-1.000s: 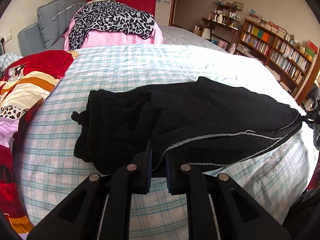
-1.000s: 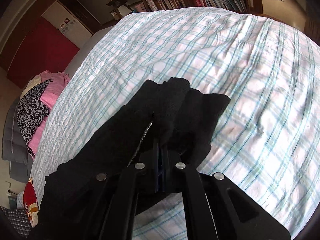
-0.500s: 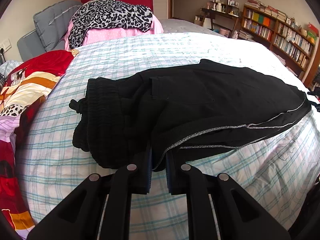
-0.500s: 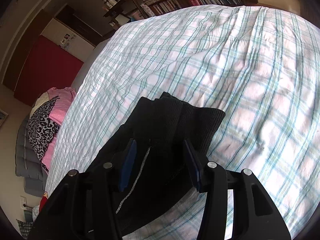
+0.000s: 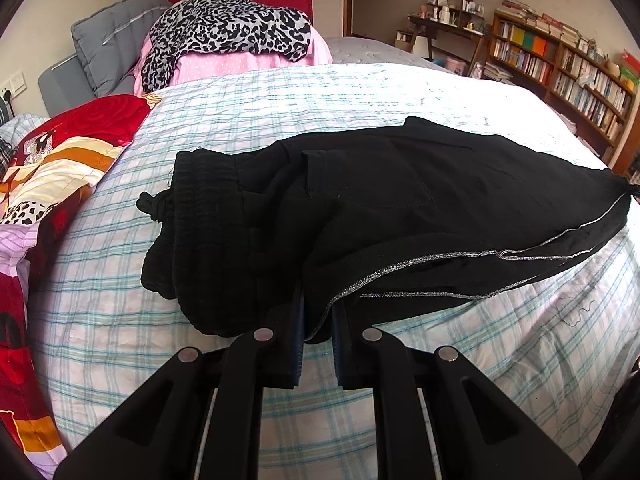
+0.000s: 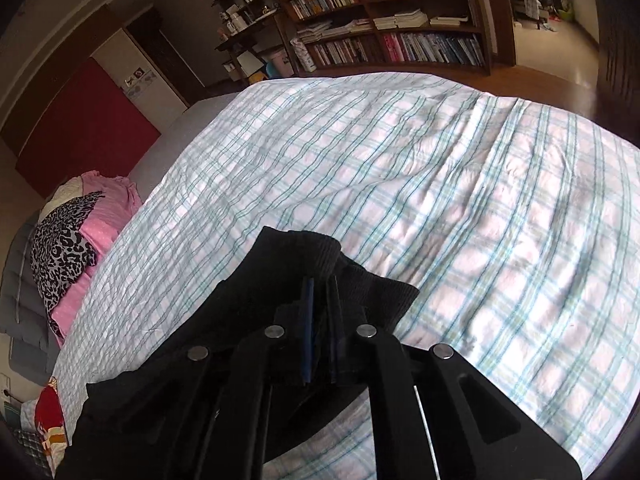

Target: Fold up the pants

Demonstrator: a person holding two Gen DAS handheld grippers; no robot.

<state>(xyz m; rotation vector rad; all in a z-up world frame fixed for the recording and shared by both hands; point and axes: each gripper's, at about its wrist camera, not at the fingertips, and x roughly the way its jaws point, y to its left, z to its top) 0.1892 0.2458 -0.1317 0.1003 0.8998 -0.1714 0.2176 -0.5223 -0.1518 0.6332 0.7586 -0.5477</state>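
Black pants (image 5: 400, 208) with a silver side stripe lie across the plaid bed sheet (image 5: 280, 92), waistband at the left, legs stretched to the right. My left gripper (image 5: 318, 308) is shut on the near edge of the pants by the stripe. In the right wrist view the ribbed cuffs (image 6: 332, 264) lie on the sheet (image 6: 460, 208). My right gripper (image 6: 320, 300) is over the cuffs with its jaws nearly together; whether fabric is pinched between them is unclear.
A red patterned quilt (image 5: 52, 168) lies at the left. A leopard-print garment on pink bedding (image 5: 232, 44) and a grey pillow (image 5: 108, 40) are at the head. Bookshelves (image 5: 560, 60) stand at the right, also in the right wrist view (image 6: 400, 20).
The pants have been laid flatter on the bed. My right gripper opened half a second ago and has now closed again at the cuffs. The left grip is unchanged.
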